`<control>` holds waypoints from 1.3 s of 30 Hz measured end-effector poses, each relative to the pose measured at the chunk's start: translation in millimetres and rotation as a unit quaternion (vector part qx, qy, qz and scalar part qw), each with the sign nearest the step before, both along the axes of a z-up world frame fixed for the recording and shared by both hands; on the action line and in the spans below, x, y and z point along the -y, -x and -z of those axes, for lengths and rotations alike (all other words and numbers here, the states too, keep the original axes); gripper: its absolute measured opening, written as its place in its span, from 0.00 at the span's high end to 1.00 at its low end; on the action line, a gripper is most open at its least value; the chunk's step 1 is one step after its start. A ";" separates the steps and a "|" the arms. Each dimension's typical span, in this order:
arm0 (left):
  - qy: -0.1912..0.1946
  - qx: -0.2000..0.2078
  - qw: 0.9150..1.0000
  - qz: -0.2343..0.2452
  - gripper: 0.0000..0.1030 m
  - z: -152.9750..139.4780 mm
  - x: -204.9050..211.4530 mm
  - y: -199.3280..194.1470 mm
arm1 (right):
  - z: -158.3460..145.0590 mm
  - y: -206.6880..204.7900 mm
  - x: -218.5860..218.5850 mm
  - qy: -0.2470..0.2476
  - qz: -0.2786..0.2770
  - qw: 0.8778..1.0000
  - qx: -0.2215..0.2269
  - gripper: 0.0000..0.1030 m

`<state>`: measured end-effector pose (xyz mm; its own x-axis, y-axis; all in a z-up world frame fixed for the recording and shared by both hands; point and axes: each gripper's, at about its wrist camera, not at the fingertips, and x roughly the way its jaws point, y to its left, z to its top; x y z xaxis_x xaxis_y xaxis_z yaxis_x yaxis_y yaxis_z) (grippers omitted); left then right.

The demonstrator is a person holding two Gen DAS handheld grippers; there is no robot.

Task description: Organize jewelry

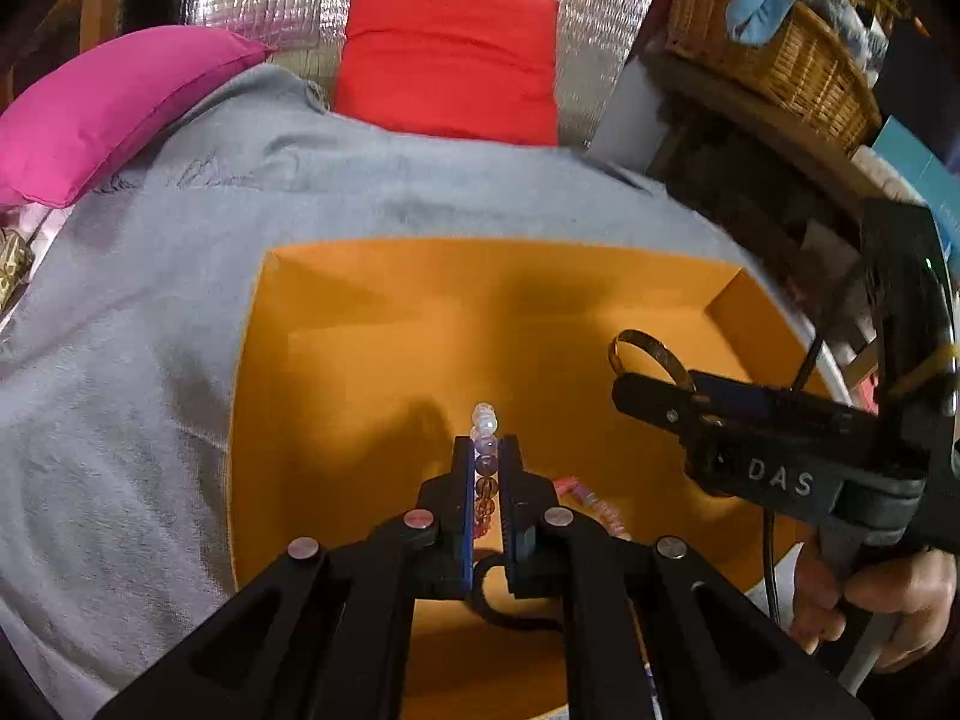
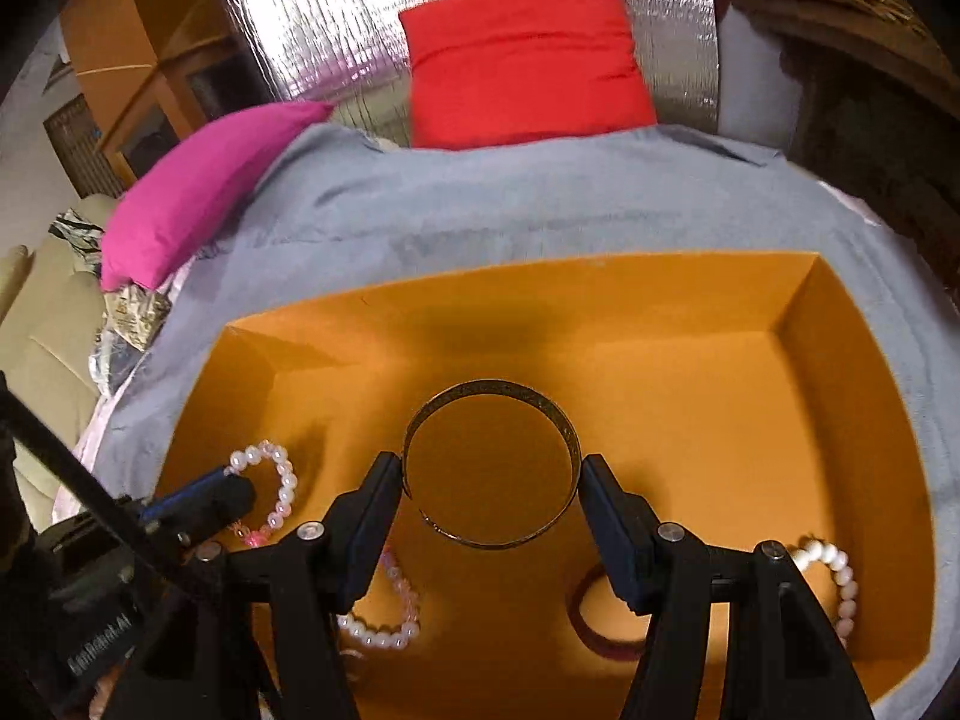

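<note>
The left gripper [image 1: 486,450] pinches a string of clear and brown beads [image 1: 485,420], the right gripper [image 2: 491,474] squeezes a round gold metal bangle [image 2: 492,468]; lower both gently into the orange cardboard box [image 2: 690,360], apart

The box [image 2: 870,480] sits on the blanket [image 2: 540,210], two cushions [image 2: 522,54] behind it. Beaded bracelets [image 2: 384,630] lie along its near edge, a bangle [image 2: 492,396] above its middle.

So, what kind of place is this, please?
Probably a bedroom or living room at home: a grey blanket covers a soft surface with a pink cushion and a red cushion, and a wicker basket sits on a wooden shelf alongside.
</note>
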<state>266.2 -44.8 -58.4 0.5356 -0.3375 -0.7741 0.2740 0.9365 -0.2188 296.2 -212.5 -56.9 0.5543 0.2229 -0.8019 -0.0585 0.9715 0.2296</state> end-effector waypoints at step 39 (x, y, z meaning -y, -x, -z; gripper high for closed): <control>-0.136 0.088 0.985 -0.068 0.34 -17.1 -52.8 180.3 | -25.5 205.2 62.8 -0.041 0.051 0.995 0.073 0.48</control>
<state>85.9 8.0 -41.3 0.6948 -0.0467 -0.7177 0.1531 0.9846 0.0841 90.9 -275.2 -31.3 0.6864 0.2209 -0.6929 0.0018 0.9522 0.3053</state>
